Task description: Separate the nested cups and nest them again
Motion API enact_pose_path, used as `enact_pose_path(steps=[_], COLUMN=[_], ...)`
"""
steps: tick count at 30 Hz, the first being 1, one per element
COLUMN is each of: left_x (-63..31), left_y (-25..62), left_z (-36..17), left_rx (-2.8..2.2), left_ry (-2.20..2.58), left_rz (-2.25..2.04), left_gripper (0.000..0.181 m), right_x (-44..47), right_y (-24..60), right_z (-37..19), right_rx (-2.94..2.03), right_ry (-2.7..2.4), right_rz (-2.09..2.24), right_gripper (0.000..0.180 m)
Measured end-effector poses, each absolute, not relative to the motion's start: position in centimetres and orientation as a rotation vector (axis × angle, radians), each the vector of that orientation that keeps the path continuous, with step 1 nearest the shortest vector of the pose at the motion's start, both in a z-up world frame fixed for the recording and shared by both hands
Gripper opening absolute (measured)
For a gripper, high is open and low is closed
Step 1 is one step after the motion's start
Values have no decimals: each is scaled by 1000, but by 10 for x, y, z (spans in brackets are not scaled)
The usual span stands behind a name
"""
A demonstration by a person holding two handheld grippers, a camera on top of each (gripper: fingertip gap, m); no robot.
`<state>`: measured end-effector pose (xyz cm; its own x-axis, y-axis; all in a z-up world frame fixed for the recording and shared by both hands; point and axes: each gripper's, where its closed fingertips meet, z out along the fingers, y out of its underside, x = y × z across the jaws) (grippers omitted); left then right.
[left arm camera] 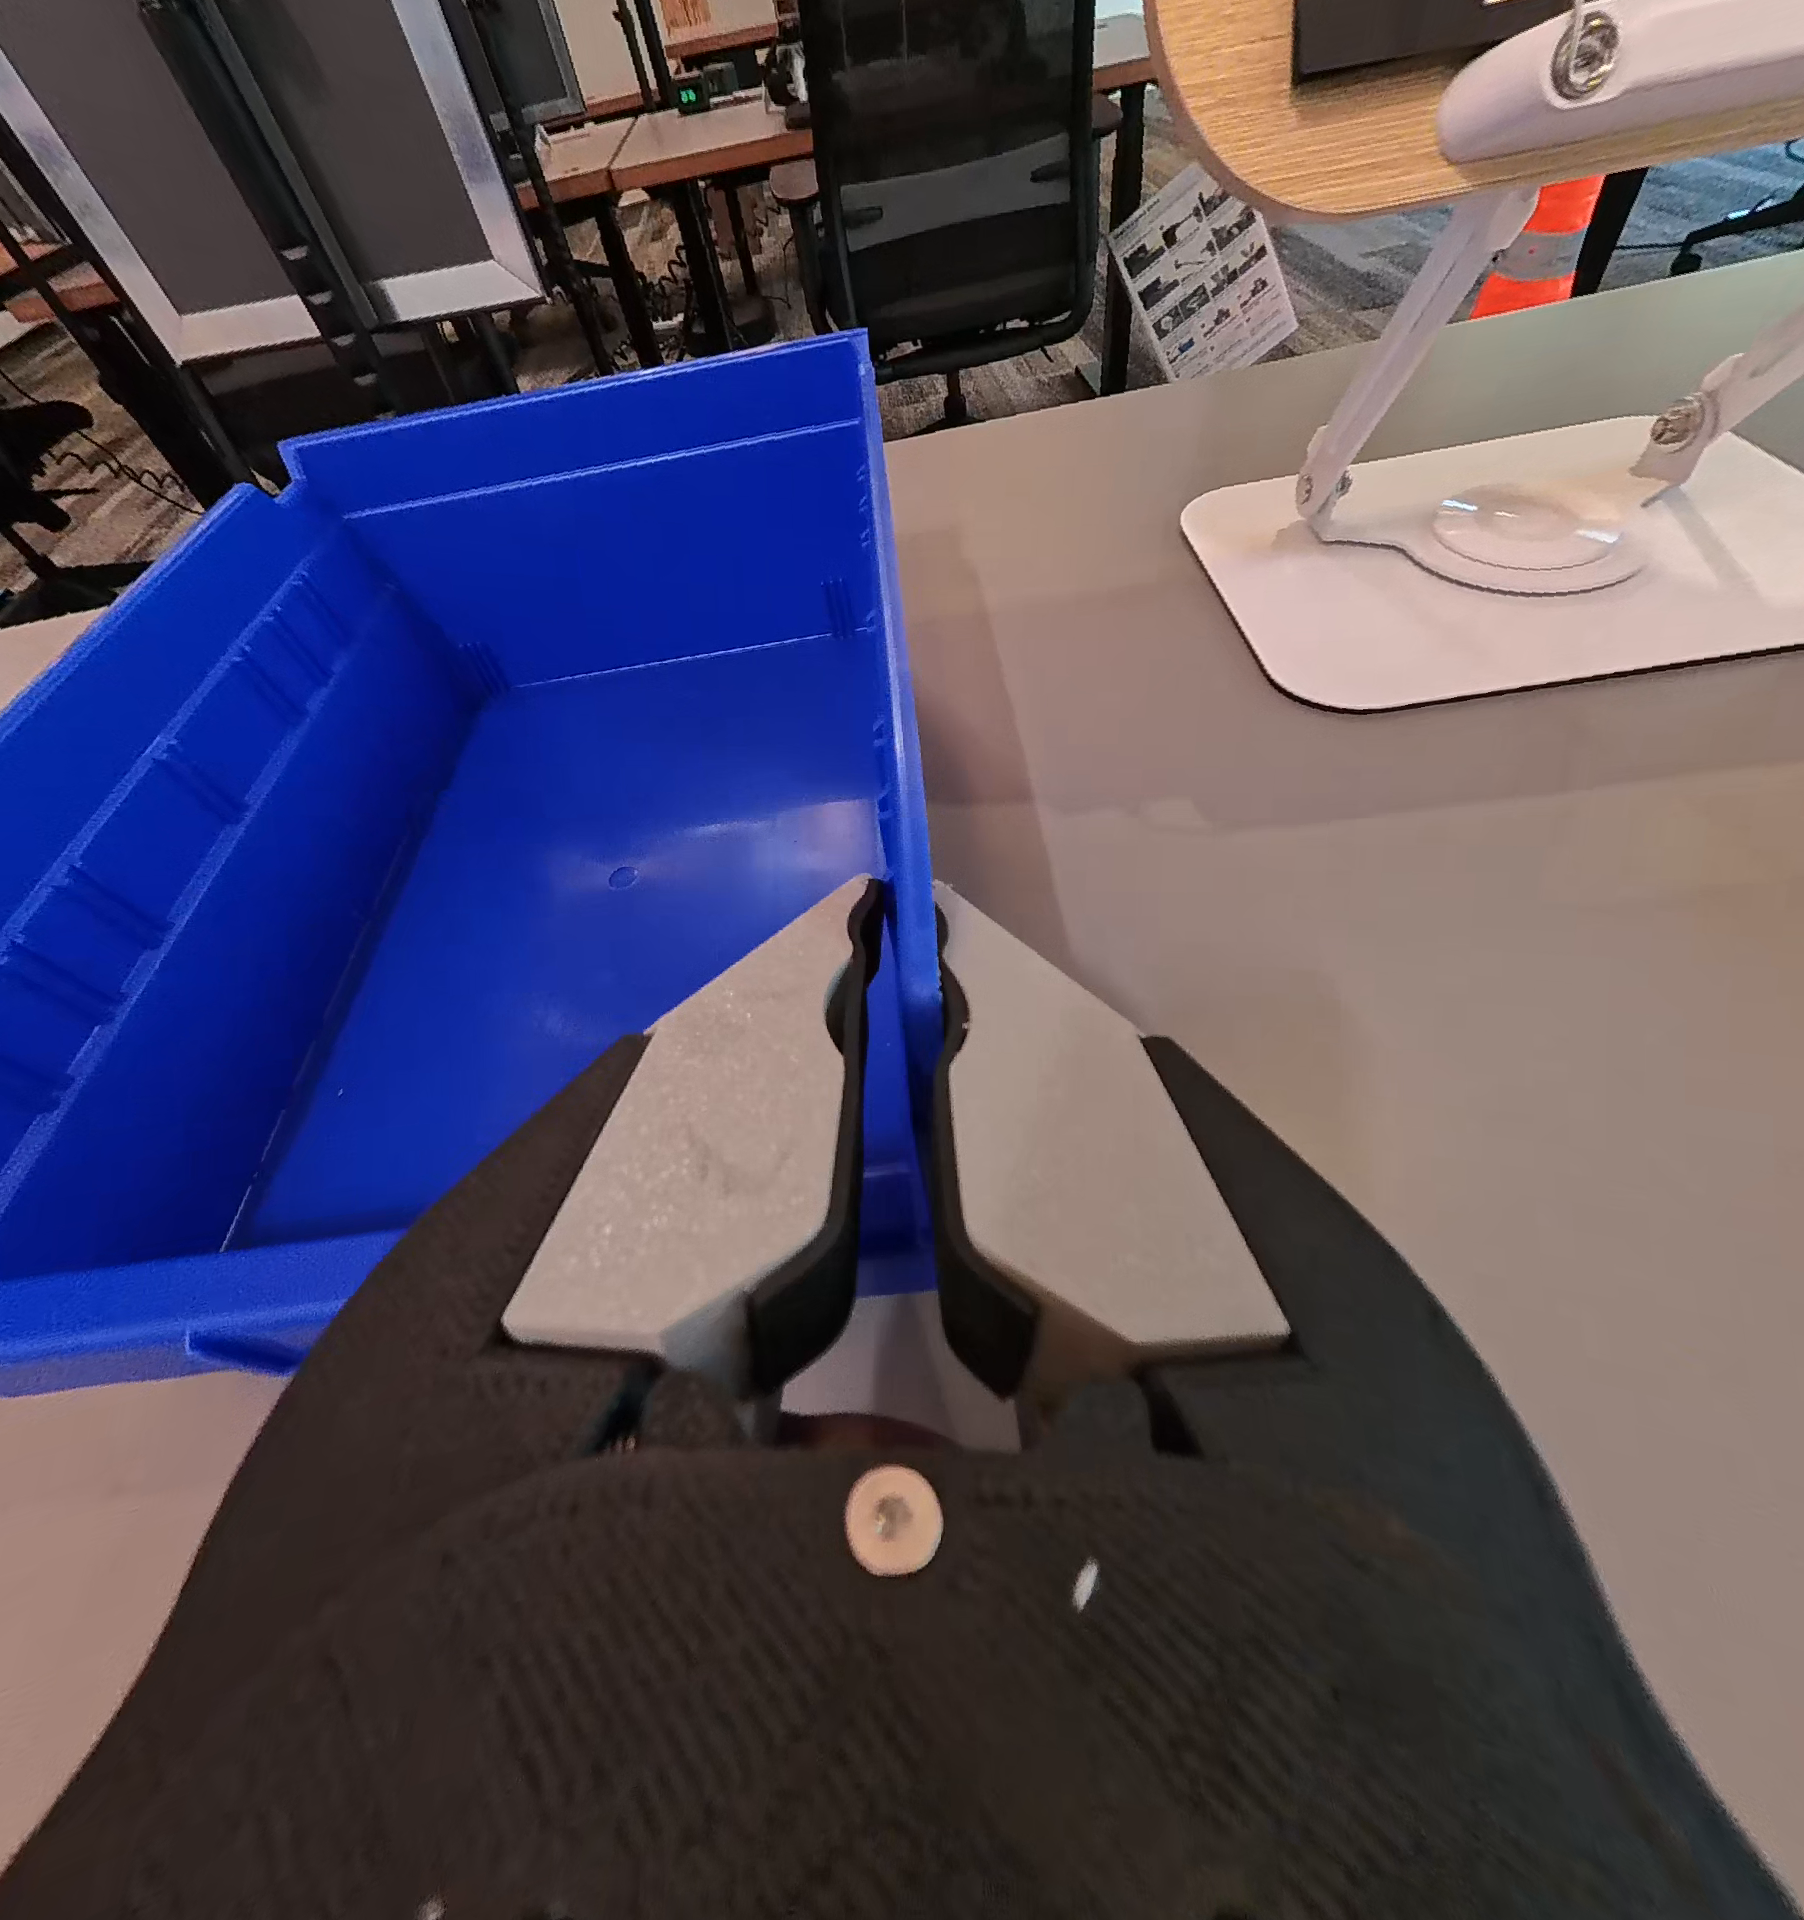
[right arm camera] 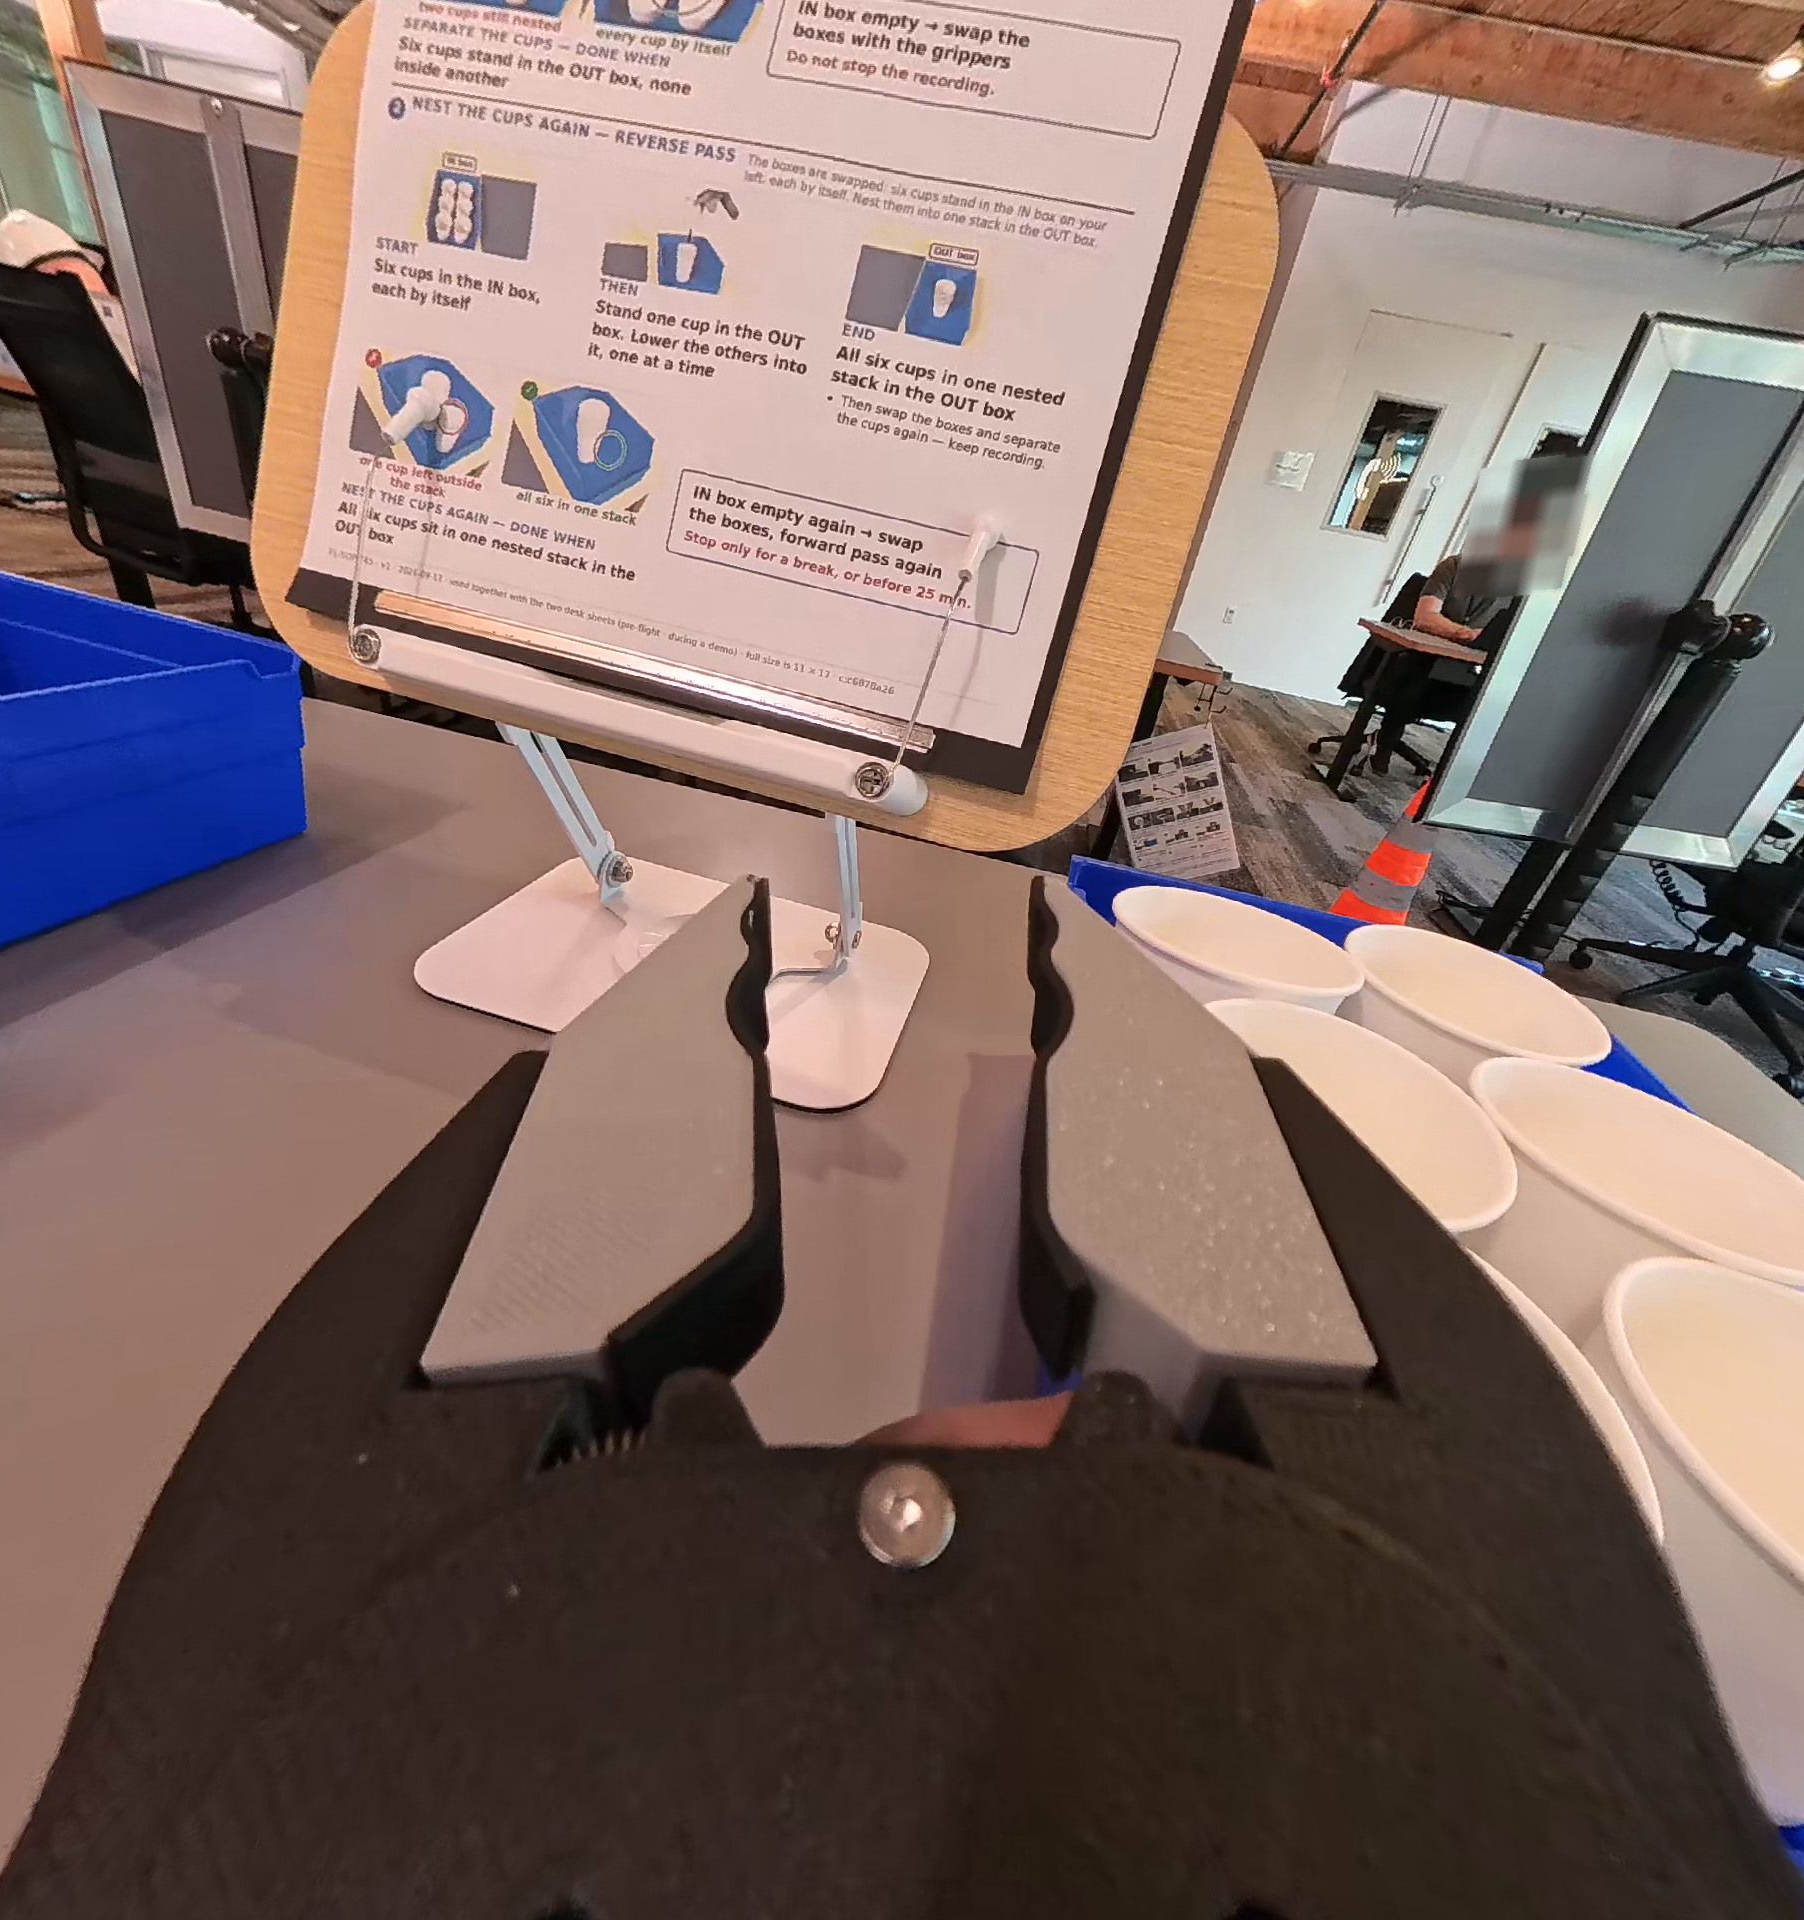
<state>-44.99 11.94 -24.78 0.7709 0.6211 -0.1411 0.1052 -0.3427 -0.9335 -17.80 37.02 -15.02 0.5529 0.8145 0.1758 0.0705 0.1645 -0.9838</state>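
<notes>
The left gripper (left arm camera: 908,914) was clamped on the right side wall of the empty blue bin (left arm camera: 607,644), one finger inside and one outside, the bin resting on the grey worktop (left arm camera: 1397,1039) toward its far left edge. The right gripper (right arm camera: 893,914) hung with its fingers apart and nothing between them, over the worktop in front of the white document stand (right arm camera: 669,997). The white paper cups (right arm camera: 1604,1164) stood separately, none nested, in a second blue bin (right arm camera: 1095,868) at the worktop's right side. The grip on the thin wall looked off-centre, so dragging or lifting the bin from here could make it pivot or slip out of the pads. If the bins are swapped next, a jolt to the loaded one could topple the light cups, and a wide swing might strike the stand's base.
</notes>
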Motion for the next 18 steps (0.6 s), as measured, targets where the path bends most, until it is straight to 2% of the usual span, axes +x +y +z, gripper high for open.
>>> enact_pose_path(steps=[18], left_x=[-450], left_y=[119], left_z=[-247], left_rx=[-1864], left_ry=[-566], left_rz=[573], left_gripper=[3], right_x=[-179], right_y=[372], right_z=[-157], right_rx=[-1334], right_ry=[-882], right_rz=[612], right_gripper=[45])
